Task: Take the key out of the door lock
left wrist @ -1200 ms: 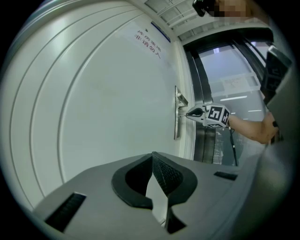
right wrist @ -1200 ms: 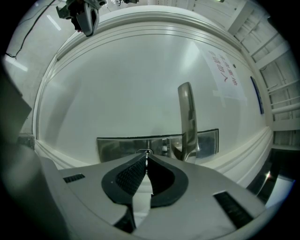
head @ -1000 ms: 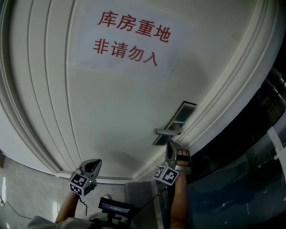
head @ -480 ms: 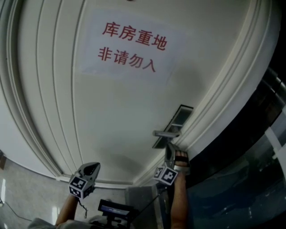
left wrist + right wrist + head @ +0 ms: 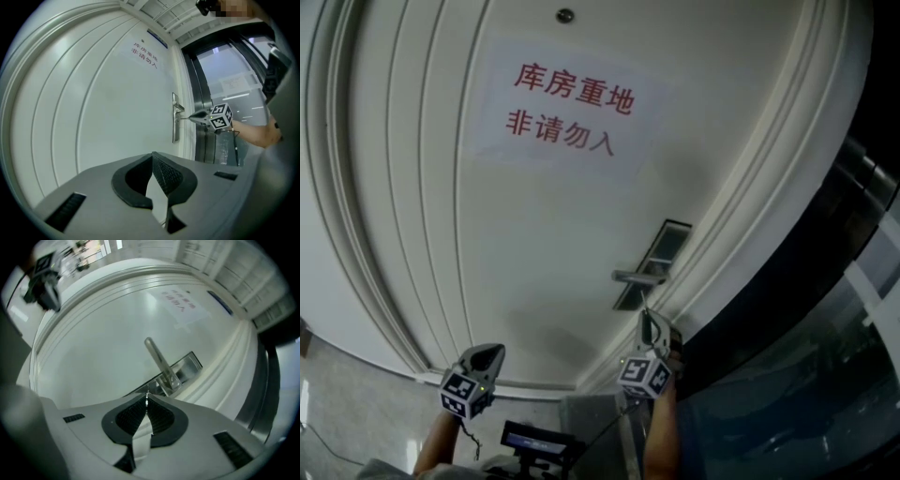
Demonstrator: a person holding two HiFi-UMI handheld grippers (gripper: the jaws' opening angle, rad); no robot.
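Note:
A white panelled door (image 5: pixel 534 234) carries a dark lock plate (image 5: pixel 654 262) with a silver lever handle (image 5: pixel 636 277). My right gripper (image 5: pixel 645 321) is just below the handle, pointing at the plate and shut on a thin metal key (image 5: pixel 146 397) pinched edge-on between its pads. In the left gripper view the key (image 5: pixel 184 117) shows as a thin sliver between the right gripper (image 5: pixel 191 116) and the lock plate (image 5: pixel 175 123); whether its tip is still in the lock I cannot tell. My left gripper (image 5: pixel 490 352) hangs away from the door at lower left, pads together (image 5: pixel 152 155), holding nothing.
A paper sign with red characters (image 5: pixel 567 108) is stuck on the door. A moulded door frame (image 5: pixel 750 197) runs along the right, with dark glass panels (image 5: pixel 825 309) beyond it. A person's arms (image 5: pixel 661 431) hold both grippers.
My right gripper has rolled about its axis and drawn a little back from the lock plate with the key in its pads. The left gripper has drifted slightly.

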